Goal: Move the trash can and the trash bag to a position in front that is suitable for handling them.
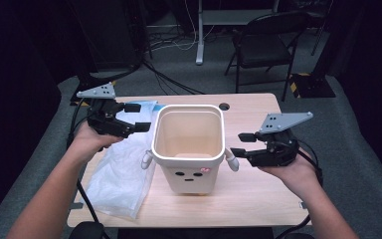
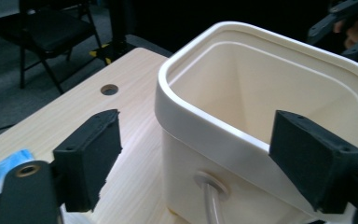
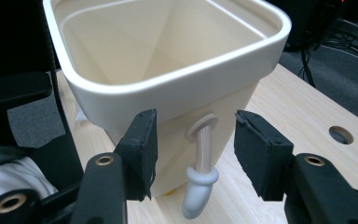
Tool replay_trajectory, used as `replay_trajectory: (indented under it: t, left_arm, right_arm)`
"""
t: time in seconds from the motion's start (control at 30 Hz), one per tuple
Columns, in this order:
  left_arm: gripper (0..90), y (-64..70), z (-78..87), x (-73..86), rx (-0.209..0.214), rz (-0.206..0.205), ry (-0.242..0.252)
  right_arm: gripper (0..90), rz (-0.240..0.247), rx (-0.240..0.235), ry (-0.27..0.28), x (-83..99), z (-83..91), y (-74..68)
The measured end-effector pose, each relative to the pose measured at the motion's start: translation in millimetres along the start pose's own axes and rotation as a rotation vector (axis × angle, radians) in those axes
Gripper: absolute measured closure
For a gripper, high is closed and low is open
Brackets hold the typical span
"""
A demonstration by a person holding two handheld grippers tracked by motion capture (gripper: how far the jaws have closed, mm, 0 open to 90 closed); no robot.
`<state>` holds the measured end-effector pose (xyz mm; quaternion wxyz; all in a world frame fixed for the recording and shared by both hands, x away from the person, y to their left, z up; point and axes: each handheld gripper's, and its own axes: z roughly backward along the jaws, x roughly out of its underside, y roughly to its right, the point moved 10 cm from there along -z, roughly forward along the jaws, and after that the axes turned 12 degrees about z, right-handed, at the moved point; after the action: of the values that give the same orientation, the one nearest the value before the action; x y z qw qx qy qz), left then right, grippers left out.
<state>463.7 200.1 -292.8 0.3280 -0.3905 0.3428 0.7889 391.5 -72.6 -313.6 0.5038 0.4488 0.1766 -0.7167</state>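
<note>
The bin [image 1: 189, 149] stands upright in the middle of the bench [image 1: 258, 194], with a plastic bag [image 1: 117, 179] lying flat at its left. The left gripper [image 1: 138, 117] hovers beside the bin's upper left rim with its fingers [image 2: 91, 156] wide open and holding nothing; the right gripper [image 1: 242, 144] hangs by the right wall, also open and empty, its fingers [image 3: 142, 149] on both sides of the small peg arm [image 3: 200, 172] without touching it. The risk I see: the bin is tall and light-looking (and empty), so if one gripper pushes the rim before the other one steadies it, the bin may tip or slide over the bag. Closing on the thin peg could also bend it. The bin's inner bottom is hard to make out, and the bag's near end goes past the bench edge.
</note>
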Motion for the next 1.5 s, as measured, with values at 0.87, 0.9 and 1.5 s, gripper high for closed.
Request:
replay_trajectory:
  t: [0.87,0.9,1.5]
  left_arm:
    - [46.2,-12.8,-35.9,-31.5,-0.004,-0.027,0.003]
    - [47.1,-14.3,-37.2,-31.5,-0.010,-0.035,0.001]
    - [63.8,-16.2,-65.7,-29.1,-0.011,-0.088,-0.055]
  right_arm:
    - [56.7,0.113,-0.179,0.057,-50.0,-6.5,-25.0]
    - [58.0,0.114,-0.186,0.059,-51.1,-7.7,-26.2]
    - [65.6,0.179,-0.347,0.073,-66.1,-37.6,-63.5]
